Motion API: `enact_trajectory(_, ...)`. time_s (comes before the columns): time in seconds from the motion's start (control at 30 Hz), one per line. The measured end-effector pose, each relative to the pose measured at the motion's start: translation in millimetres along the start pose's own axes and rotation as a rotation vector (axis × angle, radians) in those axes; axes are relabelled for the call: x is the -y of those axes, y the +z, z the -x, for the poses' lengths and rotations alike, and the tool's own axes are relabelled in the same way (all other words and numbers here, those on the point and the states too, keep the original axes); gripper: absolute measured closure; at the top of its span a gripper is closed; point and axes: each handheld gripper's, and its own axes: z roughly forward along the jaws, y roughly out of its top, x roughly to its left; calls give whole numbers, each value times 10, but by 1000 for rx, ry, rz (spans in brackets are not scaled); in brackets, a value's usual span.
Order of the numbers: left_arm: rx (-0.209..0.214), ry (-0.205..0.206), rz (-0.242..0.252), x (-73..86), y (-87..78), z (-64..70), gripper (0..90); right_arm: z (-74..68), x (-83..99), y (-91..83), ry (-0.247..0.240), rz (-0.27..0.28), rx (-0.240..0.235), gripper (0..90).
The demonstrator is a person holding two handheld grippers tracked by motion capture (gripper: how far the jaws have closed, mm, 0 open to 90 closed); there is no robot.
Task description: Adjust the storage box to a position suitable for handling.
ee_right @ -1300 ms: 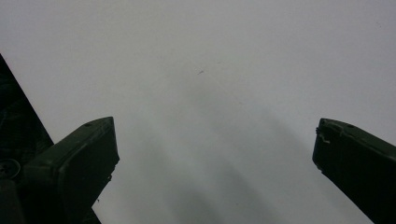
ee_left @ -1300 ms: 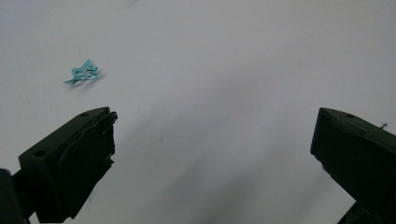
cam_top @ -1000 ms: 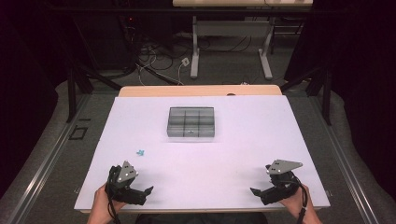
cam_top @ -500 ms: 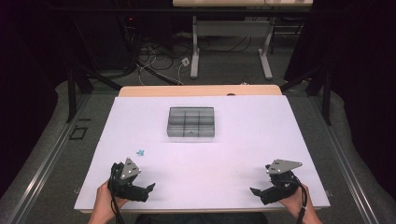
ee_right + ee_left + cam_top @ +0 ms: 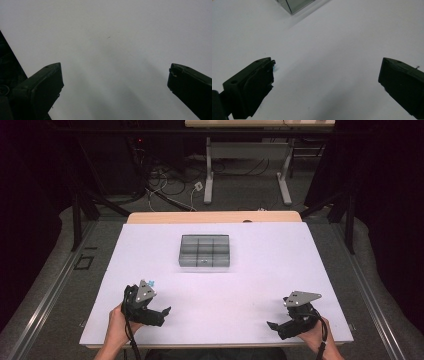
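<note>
A grey box (image 5: 205,251) split into several compartments sits on the white table (image 5: 260,270), at its middle toward the far side. A tiny blue piece (image 5: 151,283) lies on the table at front left. My left gripper (image 5: 157,299) is held in a hand right beside it, open and holding nothing. In the left gripper view the blue piece (image 5: 274,67) peeks out at the tip of the left-hand jaw, and a corner of the box (image 5: 294,5) shows at the top. My right gripper (image 5: 279,317) sits open over bare table at front right.
The table's front edge runs just behind both hands. In the right gripper view the table edge (image 5: 15,62) and dark floor show at the left. Beyond the table's far edge stand desk legs (image 5: 208,175) and cables on the floor.
My left gripper has moved a little forward, up to the blue piece. The right gripper has barely moved.
</note>
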Motion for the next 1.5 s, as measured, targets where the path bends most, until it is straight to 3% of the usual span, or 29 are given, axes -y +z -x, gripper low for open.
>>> enact_trajectory(0.3,4,-11,4,-171,137,-92,0,-2,-1,-8,-7,7,-2,0)
enact_trajectory(0.67,9,-44,20,-526,376,-292,0,4,4,-11,-2,-1,-5,0)
enact_trajectory(0.9,-30,-69,7,-678,495,-453,7,7,7,-17,-1,8,2,0)
enact_trajectory(1.23,-73,-119,9,-825,632,-664,338,11,9,-20,8,7,-2,0)
enact_trajectory(1.27,-92,-139,25,-845,673,-713,401,11,8,-21,7,7,0,0)
enact_trajectory(1.33,-91,-151,23,-855,684,-744,469,10,10,-18,8,15,1,0)
enact_trajectory(1.37,-91,-170,39,-856,708,-775,469,10,10,-18,8,15,1,0)
enact_trajectory(1.4,-84,-198,51,-854,736,-810,516,13,11,-19,6,14,-2,0)
enact_trajectory(1.43,-85,-208,58,-850,758,-827,622,17,13,-18,9,15,-5,0)
enact_trajectory(1.47,-87,-213,57,-851,792,-845,622,17,13,-18,9,15,-5,0)
enact_trajectory(1.5,-90,-216,45,-858,856,-882,704,18,13,-17,11,13,-4,0)
